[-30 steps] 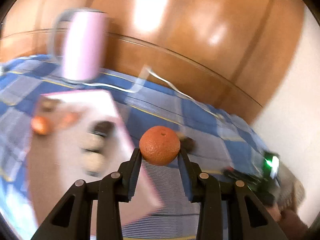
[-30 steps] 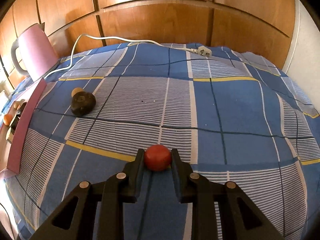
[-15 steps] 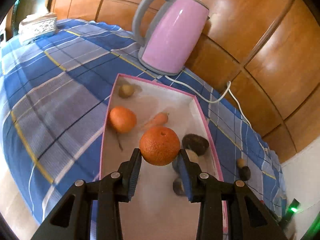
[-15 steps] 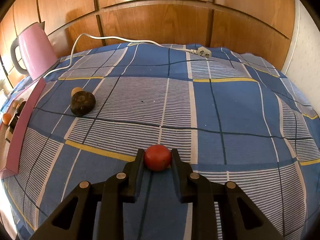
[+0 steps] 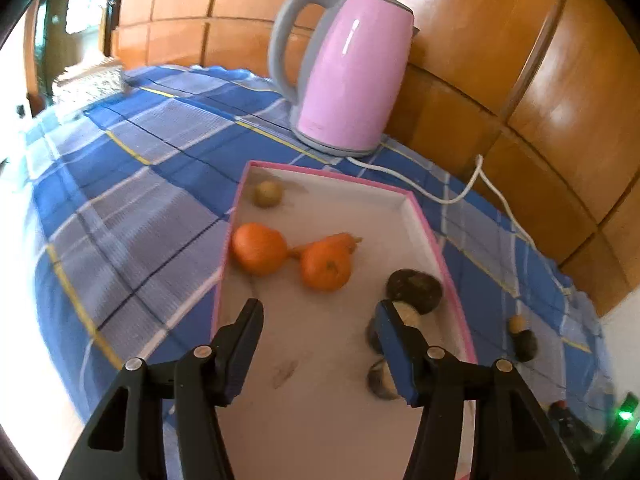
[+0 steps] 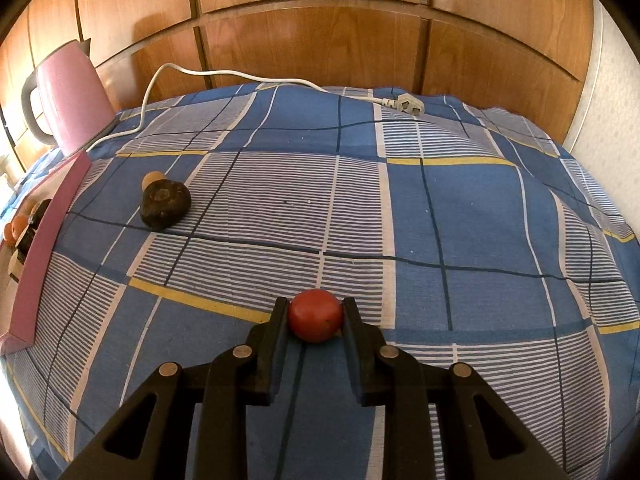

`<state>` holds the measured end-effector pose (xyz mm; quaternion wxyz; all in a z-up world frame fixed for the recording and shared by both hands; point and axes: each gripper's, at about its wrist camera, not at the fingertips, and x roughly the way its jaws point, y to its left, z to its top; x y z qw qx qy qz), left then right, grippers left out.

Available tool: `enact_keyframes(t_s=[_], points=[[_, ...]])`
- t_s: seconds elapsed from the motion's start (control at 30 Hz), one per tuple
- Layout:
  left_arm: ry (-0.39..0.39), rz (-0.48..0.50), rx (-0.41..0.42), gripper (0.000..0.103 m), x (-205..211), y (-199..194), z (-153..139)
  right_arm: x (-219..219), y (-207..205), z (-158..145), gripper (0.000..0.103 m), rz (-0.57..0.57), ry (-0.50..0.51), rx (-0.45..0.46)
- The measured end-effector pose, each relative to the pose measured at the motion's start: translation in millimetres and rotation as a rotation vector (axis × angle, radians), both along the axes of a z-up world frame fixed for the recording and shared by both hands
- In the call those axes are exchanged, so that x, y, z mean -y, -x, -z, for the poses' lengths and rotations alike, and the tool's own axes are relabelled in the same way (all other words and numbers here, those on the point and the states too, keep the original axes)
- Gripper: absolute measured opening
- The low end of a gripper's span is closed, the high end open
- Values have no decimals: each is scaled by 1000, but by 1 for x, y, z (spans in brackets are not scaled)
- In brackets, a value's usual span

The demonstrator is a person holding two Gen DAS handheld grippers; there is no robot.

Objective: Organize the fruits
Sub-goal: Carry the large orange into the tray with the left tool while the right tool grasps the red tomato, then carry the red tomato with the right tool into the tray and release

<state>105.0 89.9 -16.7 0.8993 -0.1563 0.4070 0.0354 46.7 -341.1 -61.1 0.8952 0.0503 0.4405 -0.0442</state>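
Hovering over the pink box (image 5: 424, 224), the left gripper (image 5: 320, 316) has just been opening its jaws, nothing between them; an orange (image 5: 326, 266) lies inside. The right gripper (image 6: 316, 312) clamps a red fruit (image 6: 316, 320) above the table (image 6: 480, 208).

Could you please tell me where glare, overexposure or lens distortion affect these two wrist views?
Left wrist: glare streaks the pink kettle and the wood panels, the left edge is blown out white, and the tablecloth bows with the fisheye. Right wrist: a bright spot sits on the top panel, the cloth bulges like a dome, yet the red fruit is sharp.
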Motion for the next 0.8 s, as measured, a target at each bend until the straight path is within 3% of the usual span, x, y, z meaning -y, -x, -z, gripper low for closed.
enact_keyframes(t_s=[0.23, 0.53, 0.8], points=[[-68, -28, 24, 68, 1, 31, -4, -1, 0, 0, 26, 2, 5, 1], [-98, 8, 55, 77, 11, 53, -10, -2, 0, 0, 26, 1, 15, -2], [-104, 43, 70, 78, 19, 66, -11, -4, -2, -2, 26, 9, 28, -17]])
